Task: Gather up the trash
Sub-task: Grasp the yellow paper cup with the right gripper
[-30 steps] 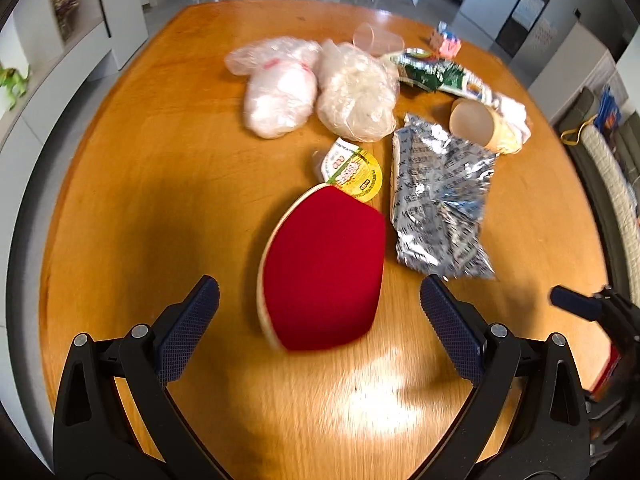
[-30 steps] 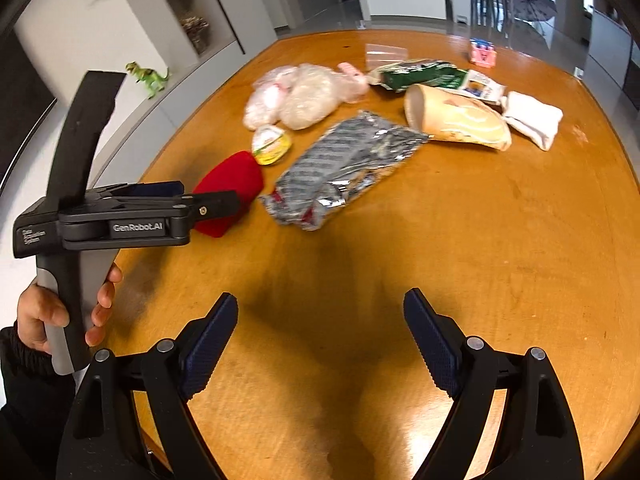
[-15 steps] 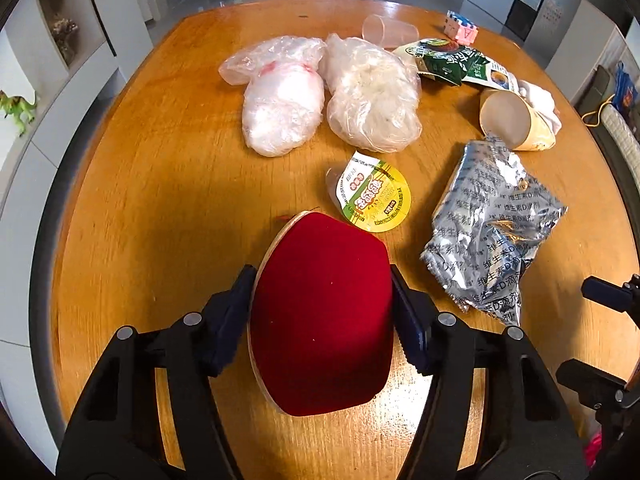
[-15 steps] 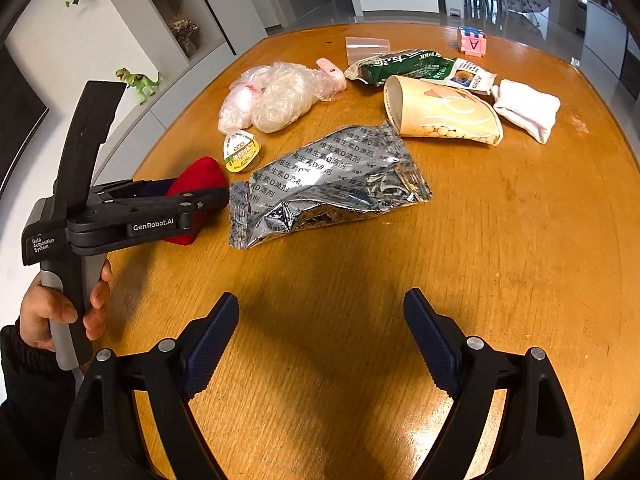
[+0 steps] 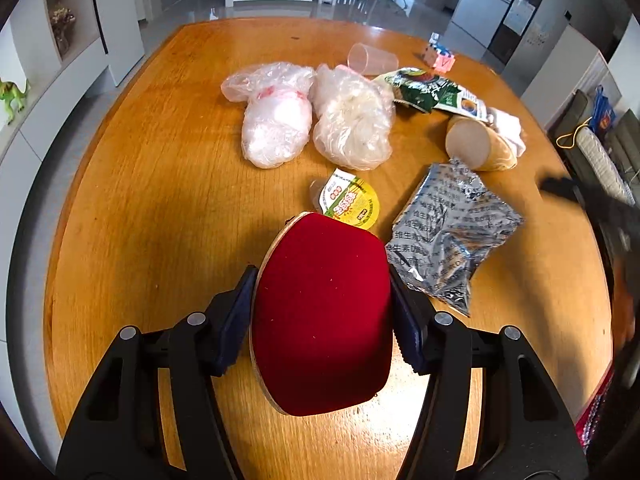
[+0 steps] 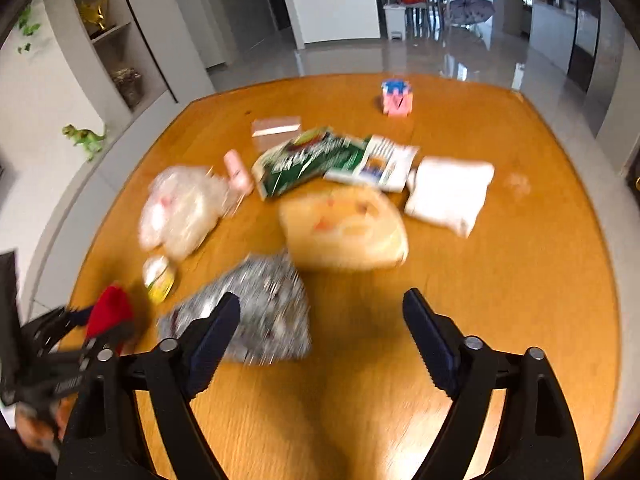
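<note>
Now red paddle (image 5: 322,312) between left tool (image 5: 322,308) pads.

My left gripper (image 5: 322,312) is clamped, both pads pressing the sides of the red paddle (image 5: 320,312) between them. My right gripper (image 6: 320,340) hangs with its jaws spread wide, nothing between its fingers (image 6: 212,336), tilted forward and down.
</note>
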Demonstrator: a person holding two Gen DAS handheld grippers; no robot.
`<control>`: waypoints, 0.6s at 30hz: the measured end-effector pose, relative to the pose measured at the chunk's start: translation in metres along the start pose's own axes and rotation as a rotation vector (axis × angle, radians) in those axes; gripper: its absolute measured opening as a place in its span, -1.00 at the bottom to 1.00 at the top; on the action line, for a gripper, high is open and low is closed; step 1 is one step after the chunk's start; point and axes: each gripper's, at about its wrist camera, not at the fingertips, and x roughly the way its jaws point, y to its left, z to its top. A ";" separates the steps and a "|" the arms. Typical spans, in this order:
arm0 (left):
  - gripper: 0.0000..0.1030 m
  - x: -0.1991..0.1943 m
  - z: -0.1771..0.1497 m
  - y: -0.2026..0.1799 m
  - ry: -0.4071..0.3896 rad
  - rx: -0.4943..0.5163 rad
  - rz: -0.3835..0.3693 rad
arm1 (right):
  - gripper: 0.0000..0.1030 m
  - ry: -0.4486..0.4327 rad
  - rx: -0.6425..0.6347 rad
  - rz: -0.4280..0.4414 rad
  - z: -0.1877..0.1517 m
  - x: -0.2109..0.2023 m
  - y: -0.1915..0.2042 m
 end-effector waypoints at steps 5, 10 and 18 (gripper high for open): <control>0.17 -0.004 0.000 0.003 -0.001 -0.017 -0.024 | -0.01 0.059 -0.075 -0.061 0.028 0.016 0.012; 0.17 -0.007 -0.001 0.007 0.002 -0.022 -0.032 | 0.28 0.088 -0.132 -0.109 0.035 0.025 0.019; 0.17 -0.009 -0.003 0.014 0.014 -0.039 -0.050 | 0.68 0.182 0.080 0.158 0.044 0.063 -0.051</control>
